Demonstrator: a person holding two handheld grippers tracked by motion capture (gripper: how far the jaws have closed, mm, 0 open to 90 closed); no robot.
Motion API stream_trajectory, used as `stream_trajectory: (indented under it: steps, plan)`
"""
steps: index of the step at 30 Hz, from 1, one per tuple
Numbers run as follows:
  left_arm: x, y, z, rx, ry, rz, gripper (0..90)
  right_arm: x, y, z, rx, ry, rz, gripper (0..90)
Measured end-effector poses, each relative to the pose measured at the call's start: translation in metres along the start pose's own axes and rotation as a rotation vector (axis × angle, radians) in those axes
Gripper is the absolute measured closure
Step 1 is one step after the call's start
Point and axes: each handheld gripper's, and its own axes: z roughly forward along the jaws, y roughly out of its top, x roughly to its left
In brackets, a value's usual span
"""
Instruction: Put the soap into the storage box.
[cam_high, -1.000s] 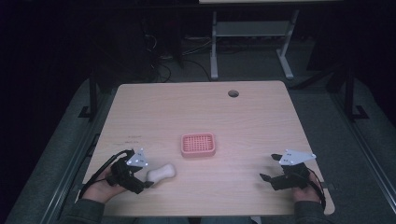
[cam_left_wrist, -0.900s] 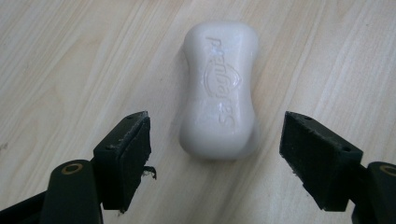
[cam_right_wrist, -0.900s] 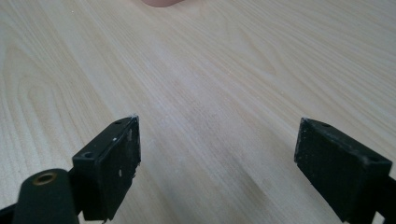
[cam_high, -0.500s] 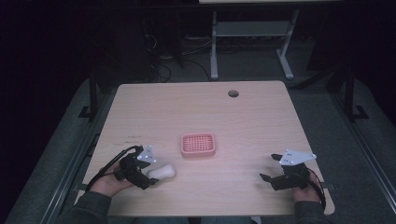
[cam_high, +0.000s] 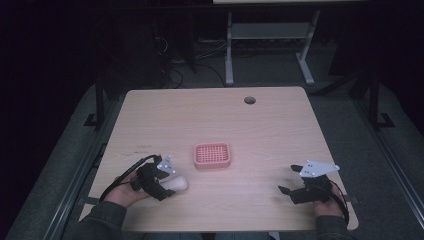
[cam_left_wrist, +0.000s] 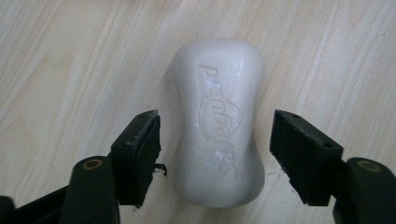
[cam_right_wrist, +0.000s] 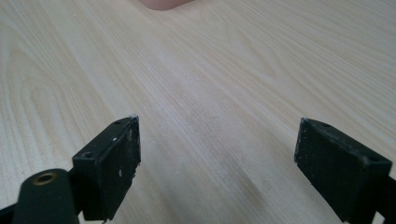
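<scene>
Closing on the soap

Soap lies flat near the table's front-left corner. Left gripper straddles its waist; jaws have been closing, pads not yet touching. Hard, smooth, likely slippery: pinch the narrow waist. Right gripper spread, idle

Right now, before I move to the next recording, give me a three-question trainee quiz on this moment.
1. True or false: the left gripper pads already press on the soap bar.
2. What lies beyond the soap bar, near the table middle? A) pink soap dish B) blue cup C) metal bowl
3. What is between the jaws of the right gripper?

Key: 1. False; the jaws have just been closing around the bar, with gaps on both sides. 2. A. 3. Nothing, just bare tabletop.
</scene>
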Motion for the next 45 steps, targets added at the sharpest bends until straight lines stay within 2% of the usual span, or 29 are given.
stream_trajectory:
  steps: [13, 23, 26, 36, 45]
  plan:
    - [0.001, 0.008, 0.009, 0.048, -0.022, 0.012, 46.6, 0.000, 0.000, 0.000, -0.001, 0.002, 0.000, 13.8]
    - [0.003, 0.010, 0.013, 0.064, -0.032, 0.012, 47.3, 0.000, 0.000, 0.000, -0.003, 0.001, -0.002, 13.8]
    - [0.004, 0.010, 0.015, 0.067, -0.038, -0.001, 47.2, 0.000, 0.000, 0.000, -0.004, 0.002, -0.007, 13.8]
    - [0.004, 0.012, 0.021, 0.088, -0.047, 0.007, 47.4, 0.000, 0.000, 0.000, -0.005, 0.000, -0.004, 13.8]
    - [0.006, 0.011, 0.022, 0.084, -0.058, -0.002, 48.2, 0.000, 0.000, -0.001, -0.009, 0.001, -0.003, 13.8]
